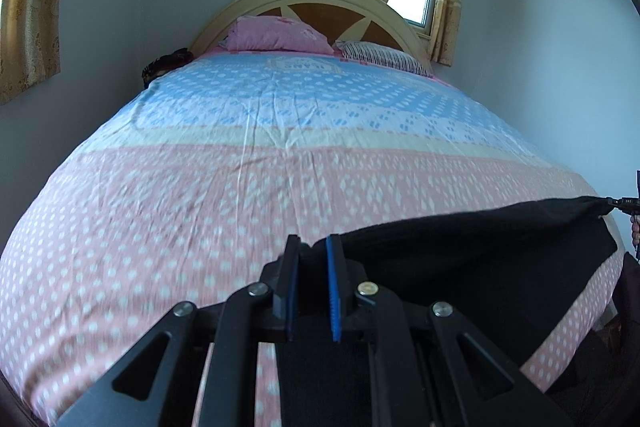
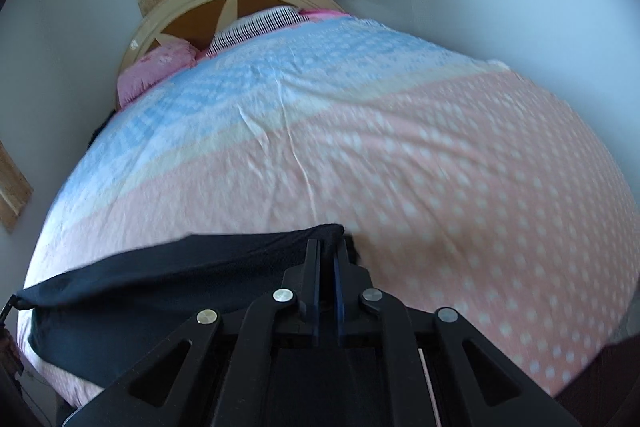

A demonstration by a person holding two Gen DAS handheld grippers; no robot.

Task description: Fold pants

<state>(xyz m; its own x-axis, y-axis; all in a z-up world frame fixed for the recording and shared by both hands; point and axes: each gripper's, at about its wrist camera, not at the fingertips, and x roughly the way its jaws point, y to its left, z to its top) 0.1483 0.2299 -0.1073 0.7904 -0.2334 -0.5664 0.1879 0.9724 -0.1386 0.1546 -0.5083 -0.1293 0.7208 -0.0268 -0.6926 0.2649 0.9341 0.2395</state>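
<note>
The left gripper (image 1: 314, 247) pinches one corner of the black pants (image 1: 460, 259) above the pink dotted bedsheet (image 1: 200, 207). At the far right edge, the right gripper (image 1: 622, 205) holds the opposite corner, the cloth stretched between them.

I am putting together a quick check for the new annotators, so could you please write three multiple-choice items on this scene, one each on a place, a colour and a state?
1. Where do the pants hang?
A. Over the near, pink end of the bed
B. On the pillows
C. On the windowsill

2. What colour is the pillow at the left of the headboard?
A. Green
B. Pink
C. Grey

3. How is the left gripper?
A. Wide open, nothing in it
B. Resting on a pillow
C. Shut on the pants

Answers: 1 A, the dark cloth stretches over the pink dotted sheet; 2 B, it is plainly pink; 3 C, cloth sits pinched between its blue pads, as in the right gripper.
</note>
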